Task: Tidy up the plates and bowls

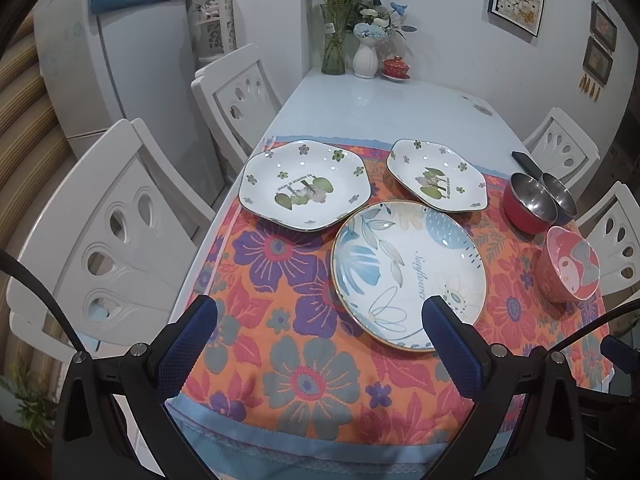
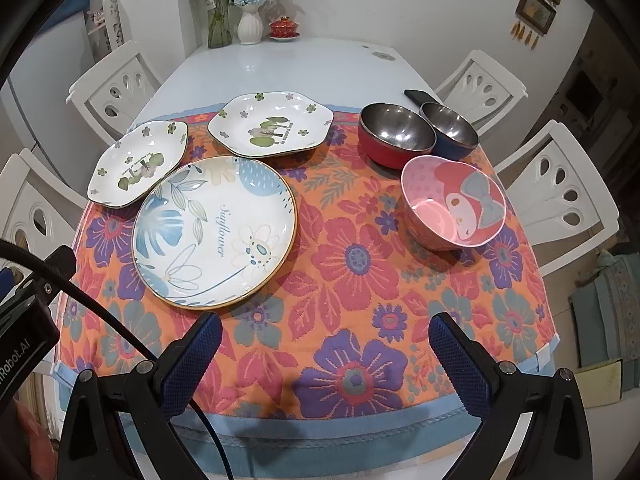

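Even indoor light, soft shadows, glare on glossy table (image 1: 360, 104), sharp centre, fisheye-curved dark corners

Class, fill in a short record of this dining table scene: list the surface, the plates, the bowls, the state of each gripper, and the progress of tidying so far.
surface: floral cloth on a white table
plates: round blue-leaf plate; two hexagonal flower plates, the round one's rim over both
bowls: pink cartoon bowl; red steel-lined bowl; blue steel-lined bowl, the last two touching
left gripper: open, holding nothing
right gripper: open, holding nothing
progress: nothing stacked yet
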### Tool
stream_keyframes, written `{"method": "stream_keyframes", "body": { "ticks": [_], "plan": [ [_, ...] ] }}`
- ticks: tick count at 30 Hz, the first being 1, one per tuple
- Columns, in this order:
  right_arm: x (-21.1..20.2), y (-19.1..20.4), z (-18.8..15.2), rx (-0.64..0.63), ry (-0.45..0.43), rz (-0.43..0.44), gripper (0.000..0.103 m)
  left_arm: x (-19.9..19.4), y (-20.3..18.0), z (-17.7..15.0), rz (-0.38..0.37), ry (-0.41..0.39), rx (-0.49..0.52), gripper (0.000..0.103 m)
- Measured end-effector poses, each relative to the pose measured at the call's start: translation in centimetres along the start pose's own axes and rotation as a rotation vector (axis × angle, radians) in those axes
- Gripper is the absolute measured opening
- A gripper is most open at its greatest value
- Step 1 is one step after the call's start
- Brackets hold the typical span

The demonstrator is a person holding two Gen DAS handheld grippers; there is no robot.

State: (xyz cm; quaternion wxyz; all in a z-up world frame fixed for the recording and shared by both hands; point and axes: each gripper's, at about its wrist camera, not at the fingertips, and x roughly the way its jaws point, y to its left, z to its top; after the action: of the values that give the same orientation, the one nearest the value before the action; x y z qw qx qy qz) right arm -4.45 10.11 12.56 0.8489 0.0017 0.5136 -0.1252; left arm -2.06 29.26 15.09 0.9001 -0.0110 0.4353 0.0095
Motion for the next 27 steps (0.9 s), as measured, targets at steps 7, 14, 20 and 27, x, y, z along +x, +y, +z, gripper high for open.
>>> {"method": "stream_keyframes", "body": {
  "ticks": [7,14,20,27],
  "plan": [
    [0.7,-0.6,0.7,0.025,0.016,0.032,0.103,1.1,-0.4,0.9,-0.009,0.024,0.001,0.102],
    [2.2,-1.3,1.9,0.056,0.040,0.068,0.103,2.7,-0.5,1.5,-0.024,0.043,0.015,0.102],
    [4.6,-1.6,3.3,0.051,0.058,0.101,0.103,5.5,-0.2,2.0,-0.052,0.092,0.016,0.102],
    [8.6,-1.1,5.3,0.008,0.085,0.160,0.097,9.4,0.2,1.6,-0.066,0.157,0.014,0.102]
  ]
}}
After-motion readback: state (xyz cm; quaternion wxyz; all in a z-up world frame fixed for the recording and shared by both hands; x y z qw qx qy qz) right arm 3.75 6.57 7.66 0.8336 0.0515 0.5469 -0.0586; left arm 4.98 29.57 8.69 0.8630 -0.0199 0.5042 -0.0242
